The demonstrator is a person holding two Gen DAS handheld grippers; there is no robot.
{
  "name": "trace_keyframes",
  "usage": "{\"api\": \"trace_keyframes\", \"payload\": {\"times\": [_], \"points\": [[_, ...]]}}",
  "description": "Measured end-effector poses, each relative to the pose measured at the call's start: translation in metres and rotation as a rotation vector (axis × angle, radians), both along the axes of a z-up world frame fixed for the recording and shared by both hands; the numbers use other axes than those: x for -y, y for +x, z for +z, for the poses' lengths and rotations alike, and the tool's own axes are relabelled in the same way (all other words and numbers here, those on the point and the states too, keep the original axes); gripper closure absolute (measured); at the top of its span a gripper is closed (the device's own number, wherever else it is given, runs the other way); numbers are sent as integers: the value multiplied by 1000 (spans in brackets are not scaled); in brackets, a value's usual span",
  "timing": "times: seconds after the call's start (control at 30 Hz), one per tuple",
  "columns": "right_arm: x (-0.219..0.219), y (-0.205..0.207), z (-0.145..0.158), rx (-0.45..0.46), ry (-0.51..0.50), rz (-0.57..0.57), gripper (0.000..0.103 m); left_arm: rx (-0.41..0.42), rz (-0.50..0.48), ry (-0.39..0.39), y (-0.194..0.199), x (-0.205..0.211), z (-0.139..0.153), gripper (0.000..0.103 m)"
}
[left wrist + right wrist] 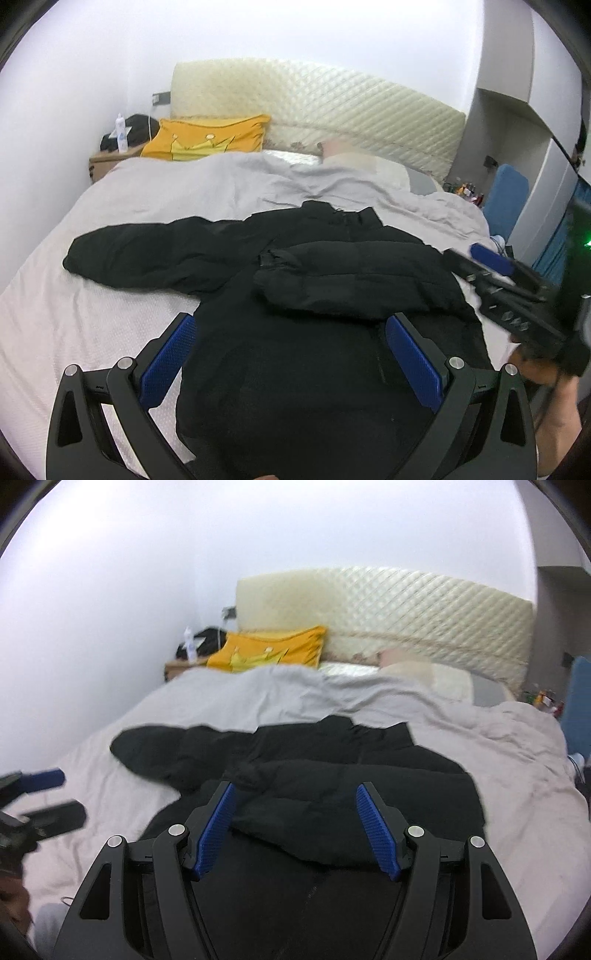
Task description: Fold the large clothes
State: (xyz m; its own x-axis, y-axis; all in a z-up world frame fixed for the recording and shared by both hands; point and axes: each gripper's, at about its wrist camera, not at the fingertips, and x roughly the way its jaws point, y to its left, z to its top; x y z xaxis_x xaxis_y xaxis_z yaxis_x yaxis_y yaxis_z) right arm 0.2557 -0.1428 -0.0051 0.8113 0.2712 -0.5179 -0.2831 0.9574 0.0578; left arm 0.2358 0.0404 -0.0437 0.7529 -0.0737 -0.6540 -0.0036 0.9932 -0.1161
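A black puffer jacket [295,350] lies spread on the bed. Its right sleeve [351,284] is folded across the body. Its left sleeve [147,254] stretches out to the left. My left gripper [291,321] is open and empty above the jacket's lower body. My right gripper [295,790] is open and empty above the folded sleeve [306,805] of the jacket [295,886]. The right gripper also shows at the right edge of the left wrist view [491,262]. The left gripper shows at the left edge of the right wrist view [44,797].
The bed has a pale grey cover [92,321] and a quilted cream headboard [332,110]. A yellow pillow [210,138] leans at the head. A bedside table [107,158] with a bottle stands at the far left. A blue chair [506,199] stands at the right.
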Motion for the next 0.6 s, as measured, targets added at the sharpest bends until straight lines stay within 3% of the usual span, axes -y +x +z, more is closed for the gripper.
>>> {"api": "trace_keyframes", "payload": {"times": [0.2, 0.33, 0.6], "points": [[32, -53, 26, 40, 45, -83, 36, 33, -24, 21, -28, 20, 13, 0], [46, -95, 35, 105, 66, -117, 31, 38, -32, 35, -42, 31, 12, 0], [67, -152, 12, 176, 84, -185, 31, 60, -86, 55, -70, 56, 1, 1]]}}
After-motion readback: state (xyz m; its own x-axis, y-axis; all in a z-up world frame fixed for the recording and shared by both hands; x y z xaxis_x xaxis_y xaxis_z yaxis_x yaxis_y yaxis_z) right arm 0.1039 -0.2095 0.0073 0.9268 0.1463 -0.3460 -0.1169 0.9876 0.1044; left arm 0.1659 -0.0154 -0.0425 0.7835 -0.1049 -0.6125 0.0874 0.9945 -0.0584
